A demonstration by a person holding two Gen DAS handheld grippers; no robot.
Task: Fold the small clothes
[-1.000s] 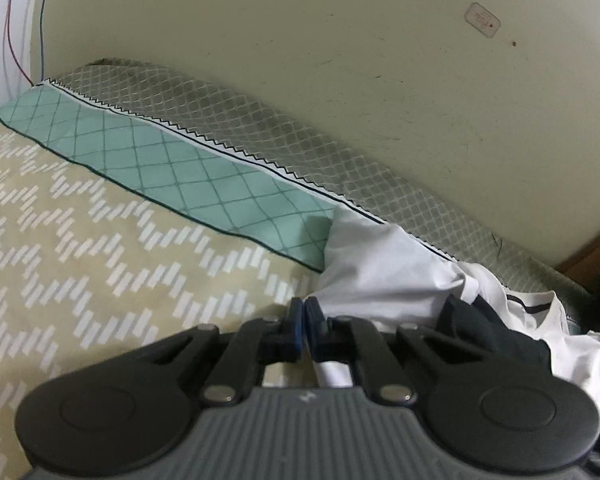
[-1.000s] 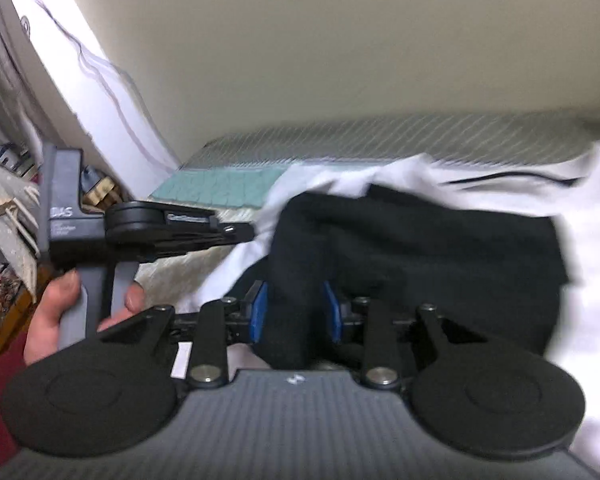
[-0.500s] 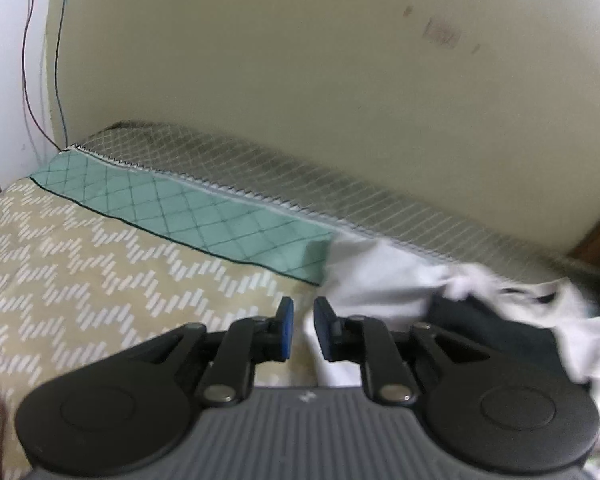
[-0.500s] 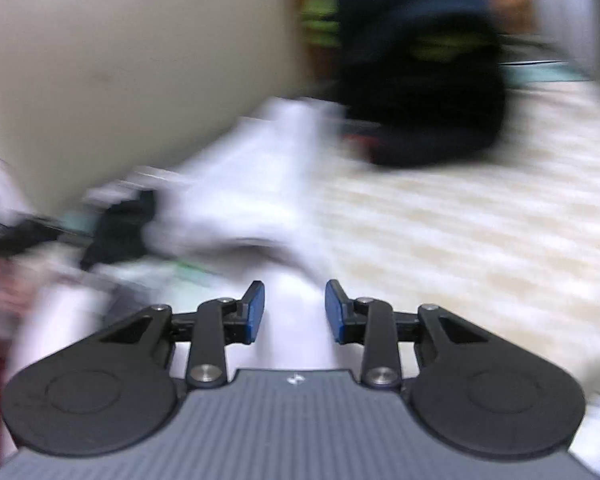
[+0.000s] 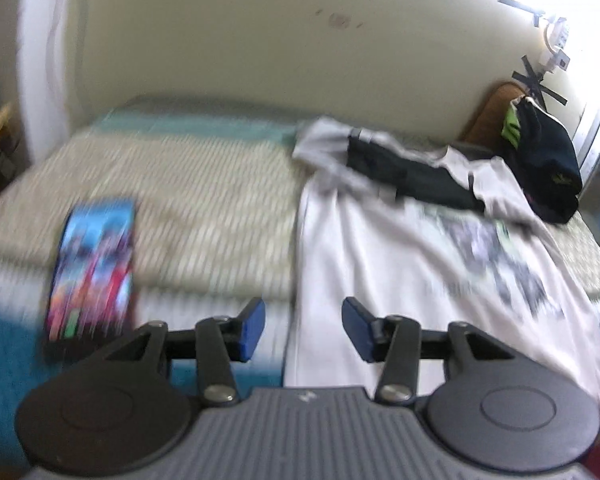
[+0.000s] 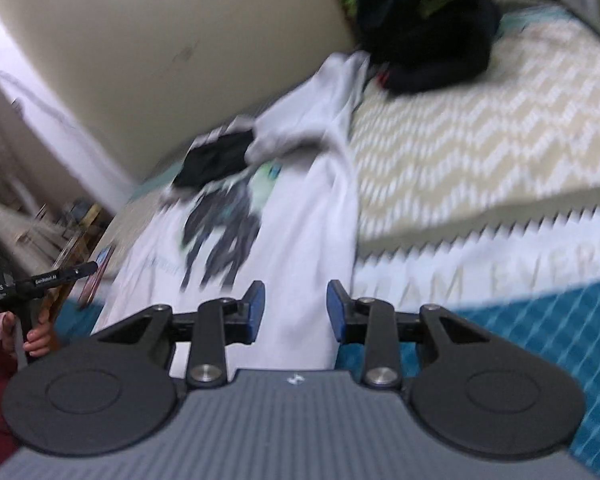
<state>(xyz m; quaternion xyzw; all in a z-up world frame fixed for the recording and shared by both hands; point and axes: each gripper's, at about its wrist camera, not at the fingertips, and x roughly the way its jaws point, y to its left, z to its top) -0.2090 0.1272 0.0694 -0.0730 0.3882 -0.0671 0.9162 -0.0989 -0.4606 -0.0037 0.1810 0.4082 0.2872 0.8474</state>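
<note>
the left gripper has its blue pads apart and its jaws are opening, pressing on nothing, with the near hem of the white t-shirt below and beyond the gap. the right gripper holds its pads narrowly apart over the same shirt's near right edge, not pinching it. the shirt lies spread on the bed, printed side up, hem hanging over the near side. a black garment lies across its far end. a dark bundle sits at the far right. a phone lies near left.
</note>
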